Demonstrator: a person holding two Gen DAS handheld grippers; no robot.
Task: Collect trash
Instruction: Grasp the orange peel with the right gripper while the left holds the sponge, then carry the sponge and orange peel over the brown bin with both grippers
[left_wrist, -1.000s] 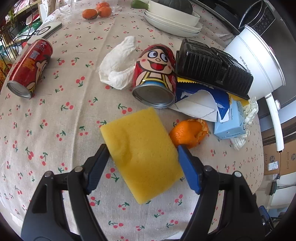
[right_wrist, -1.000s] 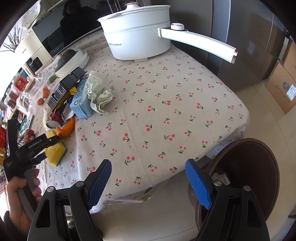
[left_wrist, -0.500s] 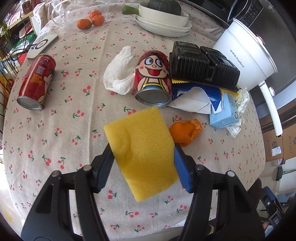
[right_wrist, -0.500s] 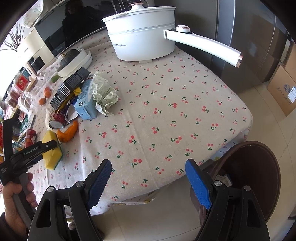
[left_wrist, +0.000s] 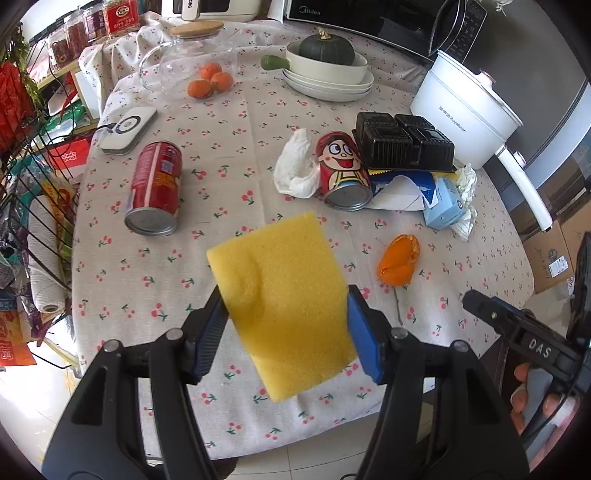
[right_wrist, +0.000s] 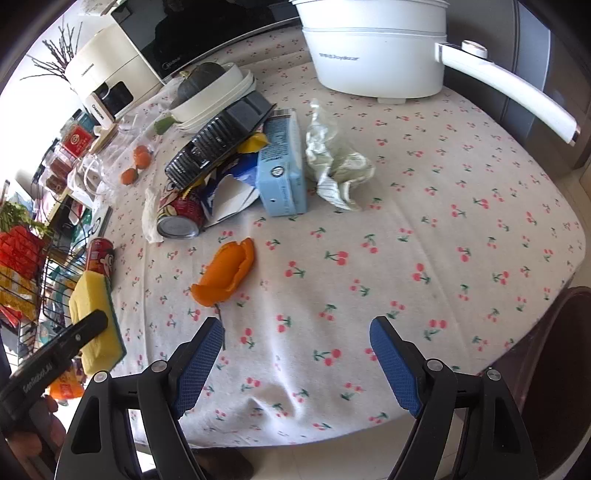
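Left wrist view: the fingers (left_wrist: 212, 325) of the left gripper (left_wrist: 284, 321) are clamped on a yellow rectangular foam sponge (left_wrist: 280, 306), lifted clear of the cherry-print cloth of the counter (left_wrist: 240, 122) and tilted, one corner hanging low toward the camera. The sponge's near-left face is dented where a pad presses in. Beyond the sponge, much litter remains, so the task looks barely begun: a red drinks can lying on its side (left_wrist: 155, 188) to the sponge's far left, a second cartoon-faced red can (left_wrist: 343, 173) straight beyond it, a crumpled white tissue (left_wrist: 295, 170) touching that can, a black ribbed plastic tray (left_wrist: 402, 142) over torn blue-and-white packaging (left_wrist: 402, 188), a pale blue carton (left_wrist: 445, 206), and an orange peel (left_wrist: 399, 258) just right of the sponge.

Right wrist view: the right gripper (right_wrist: 295, 354) is spread wide with nothing between its fingers (right_wrist: 199, 362), above the near edge of the counter. The sponge (right_wrist: 92, 314), showing a green scouring edge, is at far left in the left gripper (right_wrist: 55, 354); the peel (right_wrist: 225, 273) lies between it and a crumpled greenish wrapper (right_wrist: 336, 162).
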